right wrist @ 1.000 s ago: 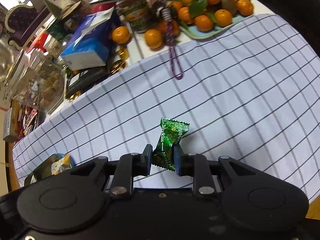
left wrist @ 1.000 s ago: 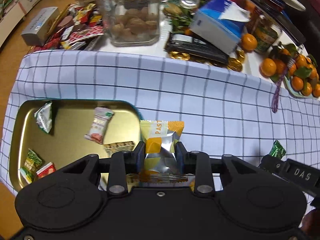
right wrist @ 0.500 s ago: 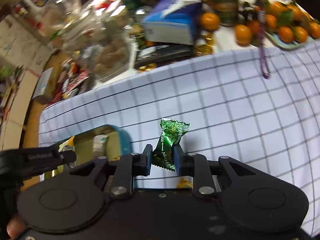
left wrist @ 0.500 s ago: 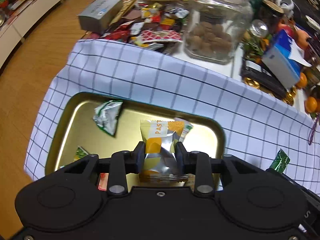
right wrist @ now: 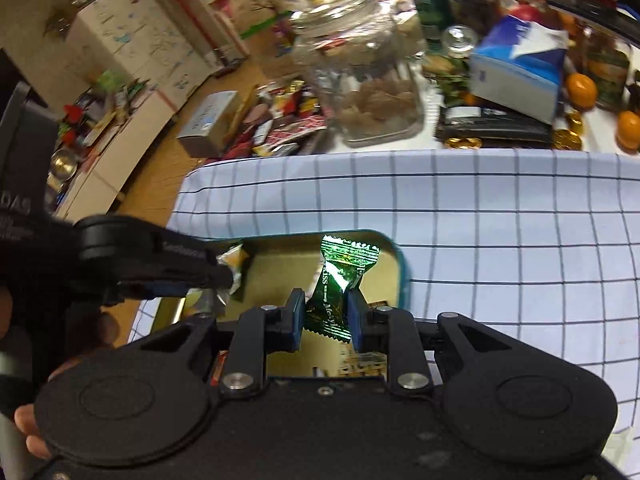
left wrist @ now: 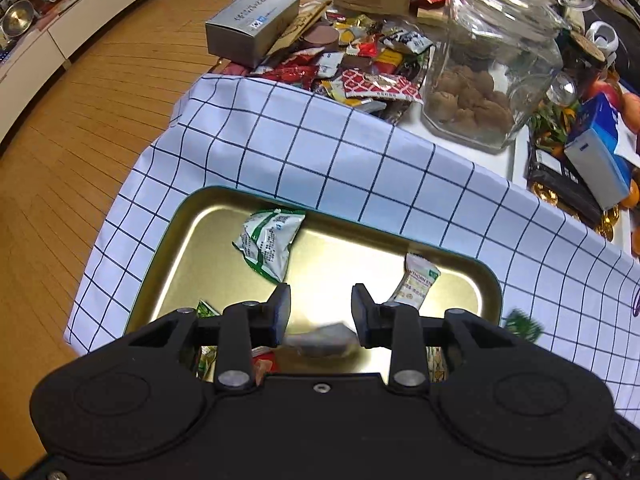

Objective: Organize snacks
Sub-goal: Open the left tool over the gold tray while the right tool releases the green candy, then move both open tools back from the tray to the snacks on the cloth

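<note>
a: what's the left gripper [left wrist: 320,312] doing?
b: its jaws are opening over the gold tray [left wrist: 176,240]; a blurred silver packet [left wrist: 320,340] sits below them, pads off it.
a: and the right gripper [right wrist: 323,320]?
b: pinching the green candy [right wrist: 340,280] above the tray's right end, jaws just starting to ease apart. tray's on the checked cloth [left wrist: 360,168].

The tray [left wrist: 168,248] is glossy gold metal on a checked cloth [left wrist: 320,160]. The jar [left wrist: 488,80] is clear glass, the floor [left wrist: 80,120] wood.
</note>
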Motion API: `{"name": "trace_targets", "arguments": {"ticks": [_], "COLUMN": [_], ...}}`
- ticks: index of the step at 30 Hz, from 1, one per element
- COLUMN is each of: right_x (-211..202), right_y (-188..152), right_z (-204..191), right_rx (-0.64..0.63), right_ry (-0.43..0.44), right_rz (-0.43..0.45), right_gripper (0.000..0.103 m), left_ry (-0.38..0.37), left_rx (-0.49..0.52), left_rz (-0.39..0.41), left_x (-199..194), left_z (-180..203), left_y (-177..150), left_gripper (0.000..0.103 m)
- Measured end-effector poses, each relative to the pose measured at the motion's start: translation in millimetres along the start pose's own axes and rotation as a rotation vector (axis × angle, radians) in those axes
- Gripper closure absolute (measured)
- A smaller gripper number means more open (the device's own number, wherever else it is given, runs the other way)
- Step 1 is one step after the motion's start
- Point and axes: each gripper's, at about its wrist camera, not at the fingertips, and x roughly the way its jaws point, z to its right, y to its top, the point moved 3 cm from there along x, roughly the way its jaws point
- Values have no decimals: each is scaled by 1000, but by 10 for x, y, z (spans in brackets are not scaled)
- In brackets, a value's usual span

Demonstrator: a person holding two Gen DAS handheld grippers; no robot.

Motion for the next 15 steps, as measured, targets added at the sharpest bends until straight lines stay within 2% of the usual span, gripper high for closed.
{"name": "trace_targets", "arguments": {"ticks": [5, 15], "right_x": [61, 64], "right_y": [7, 39], "right_z": [-38, 121], "right_rx": [23, 72], "right_ry": [68, -11], "right_rz": [-21, -28], "right_gripper": [74, 74], "left_ry": [12, 29], "left_rx": [-13, 92], "left_rz": [5, -32], "left_x": [1, 59], "left_z": [-39, 204], "left_y": [16, -86], "left_gripper": [61, 61]}}
